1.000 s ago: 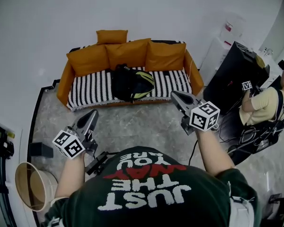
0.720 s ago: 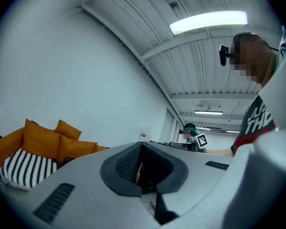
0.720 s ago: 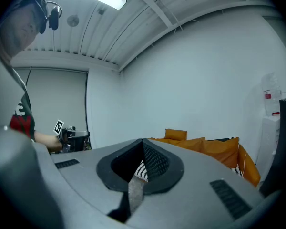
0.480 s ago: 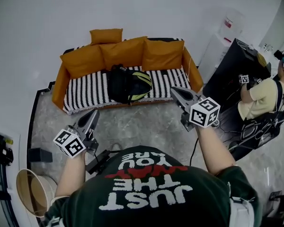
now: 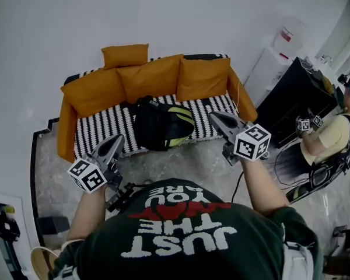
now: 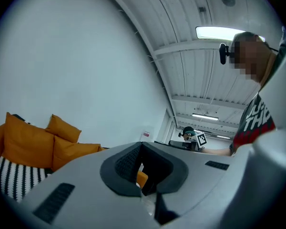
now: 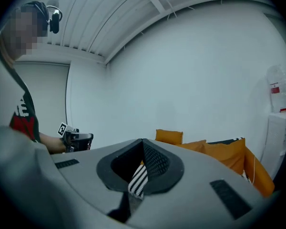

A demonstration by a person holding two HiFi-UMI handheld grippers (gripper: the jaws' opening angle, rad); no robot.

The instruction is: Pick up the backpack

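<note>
Now spread your closed, empty left gripper (image 5: 116, 139) and right gripper (image 5: 214, 117) before reaching the black-and-yellow fabric backpack (image 5: 163, 126) mid-seat on the orange striped sofa (image 5: 99, 130).

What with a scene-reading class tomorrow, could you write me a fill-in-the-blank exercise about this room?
1. The backpack lies on the ____.
2. The cushions behind it are ____ in colour.
3. The left tongs and right tongs are both ____, with nothing between them.
Missing words: sofa; orange; shut.

four cushions (image 5: 150, 77), one backpack (image 5: 160, 124)
</note>
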